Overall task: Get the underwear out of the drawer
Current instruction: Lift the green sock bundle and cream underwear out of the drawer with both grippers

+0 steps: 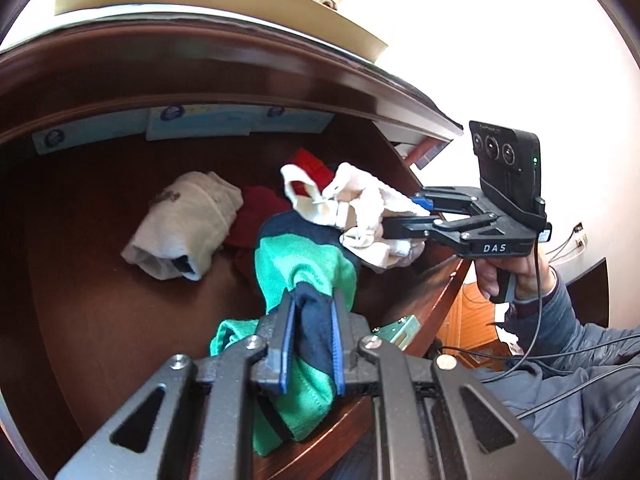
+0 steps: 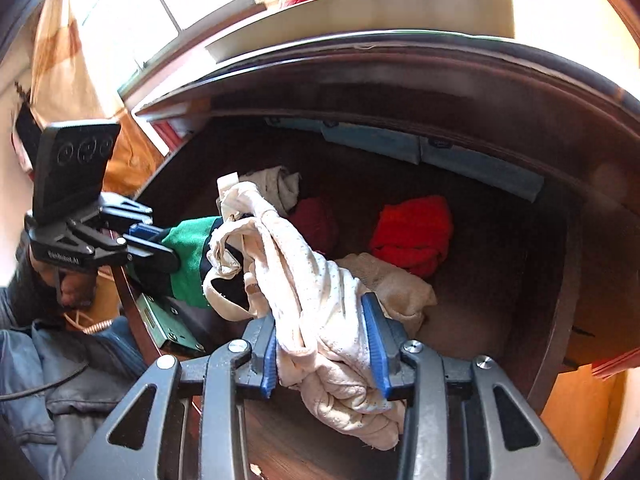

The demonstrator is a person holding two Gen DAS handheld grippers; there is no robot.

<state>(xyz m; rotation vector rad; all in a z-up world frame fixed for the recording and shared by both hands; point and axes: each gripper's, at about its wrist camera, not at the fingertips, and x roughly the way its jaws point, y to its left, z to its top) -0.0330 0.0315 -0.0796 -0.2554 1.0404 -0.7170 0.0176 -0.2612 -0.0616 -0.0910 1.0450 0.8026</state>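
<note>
My left gripper (image 1: pixel 311 344) is shut on green and navy underwear (image 1: pixel 304 264), held above the open dark wooden drawer (image 1: pixel 100 312). My right gripper (image 2: pixel 324 348) is shut on white dotted underwear (image 2: pixel 316 292), lifted over the drawer's right side. In the left wrist view the right gripper (image 1: pixel 404 216) holds the white underwear (image 1: pixel 360 204) at the right. In the right wrist view the left gripper (image 2: pixel 156 244) holds the green underwear (image 2: pixel 188 252) at the left.
In the drawer lie a rolled white garment (image 1: pixel 184 224), a dark red one (image 1: pixel 256 216), a bright red one (image 2: pixel 412 232), a beige one (image 2: pixel 392 284) and blue packets (image 1: pixel 200 120) along the back. The cabinet top (image 1: pixel 240 52) overhangs.
</note>
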